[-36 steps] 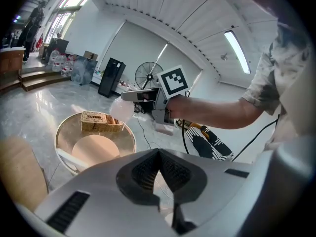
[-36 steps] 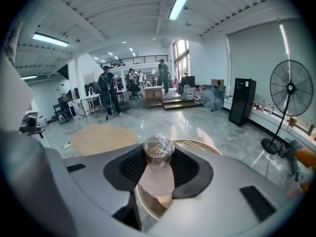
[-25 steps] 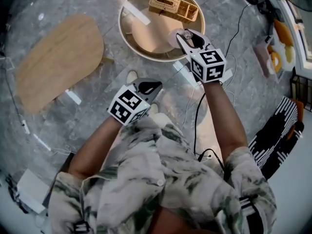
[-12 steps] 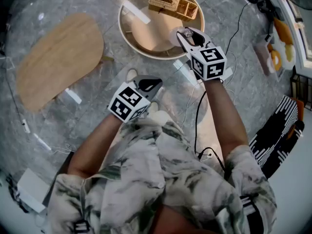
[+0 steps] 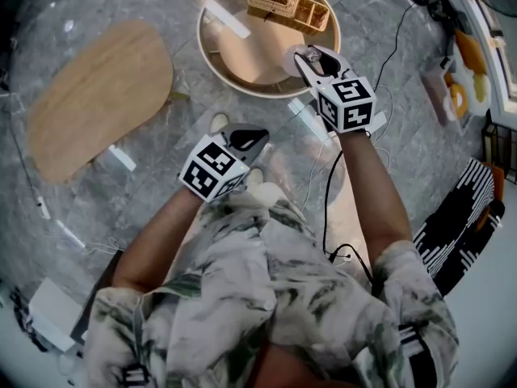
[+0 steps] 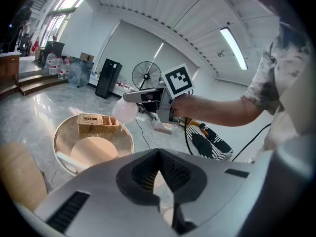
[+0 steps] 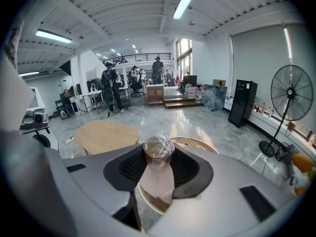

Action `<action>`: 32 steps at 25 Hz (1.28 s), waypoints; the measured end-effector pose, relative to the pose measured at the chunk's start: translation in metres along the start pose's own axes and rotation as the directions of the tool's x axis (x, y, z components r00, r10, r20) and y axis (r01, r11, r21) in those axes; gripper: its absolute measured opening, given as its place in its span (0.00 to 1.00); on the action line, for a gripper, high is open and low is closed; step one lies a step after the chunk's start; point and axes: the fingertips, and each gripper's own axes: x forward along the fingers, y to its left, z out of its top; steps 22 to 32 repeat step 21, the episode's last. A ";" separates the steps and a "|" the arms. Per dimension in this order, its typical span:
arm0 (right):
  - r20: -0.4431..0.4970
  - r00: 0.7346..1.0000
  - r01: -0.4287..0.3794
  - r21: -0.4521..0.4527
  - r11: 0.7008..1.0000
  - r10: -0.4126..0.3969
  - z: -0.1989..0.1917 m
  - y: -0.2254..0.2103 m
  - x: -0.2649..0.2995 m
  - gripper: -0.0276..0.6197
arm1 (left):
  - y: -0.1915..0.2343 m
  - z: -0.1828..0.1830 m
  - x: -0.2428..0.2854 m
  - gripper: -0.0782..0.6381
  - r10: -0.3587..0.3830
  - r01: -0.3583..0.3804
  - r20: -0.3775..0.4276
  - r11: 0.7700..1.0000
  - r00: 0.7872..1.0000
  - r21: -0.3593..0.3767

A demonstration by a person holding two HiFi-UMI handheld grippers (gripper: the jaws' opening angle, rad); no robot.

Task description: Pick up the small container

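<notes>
The small container (image 7: 158, 168) is a pale, translucent cup with a clear crinkled lid. My right gripper (image 7: 158, 154) is shut on it, a pad on each side. In the head view the container (image 5: 293, 61) hangs over the right rim of the round wooden table (image 5: 212, 55), with the right gripper (image 5: 305, 56) round it. In the left gripper view it shows as a pale pink cup (image 6: 124, 110). My left gripper (image 5: 257, 140) is held lower, over the floor near the person's body. Its jaws (image 6: 159, 152) meet at the tips with nothing between them.
A wicker basket (image 5: 287, 8) stands at the far side of the round table. An oval wooden table (image 5: 97, 95) lies to the left. A black cable (image 5: 327, 200) runs across the marble floor beside a striped black-and-white thing (image 5: 456, 225). A standing fan (image 7: 291, 100) is at the right.
</notes>
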 end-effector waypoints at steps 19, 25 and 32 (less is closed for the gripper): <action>-0.011 1.000 0.009 0.005 1.000 -0.009 -0.010 0.006 0.011 0.28 | 0.011 -0.012 -0.008 0.14 0.006 -0.006 -0.005 1.000 1.000 -0.013; -0.011 1.000 0.010 0.007 1.000 -0.010 -0.011 0.006 0.013 0.28 | 0.013 -0.014 -0.009 0.14 0.008 -0.008 -0.005 1.000 1.000 -0.014; -0.011 1.000 0.010 0.007 1.000 -0.010 -0.011 0.006 0.013 0.28 | 0.013 -0.014 -0.009 0.14 0.008 -0.008 -0.005 1.000 1.000 -0.014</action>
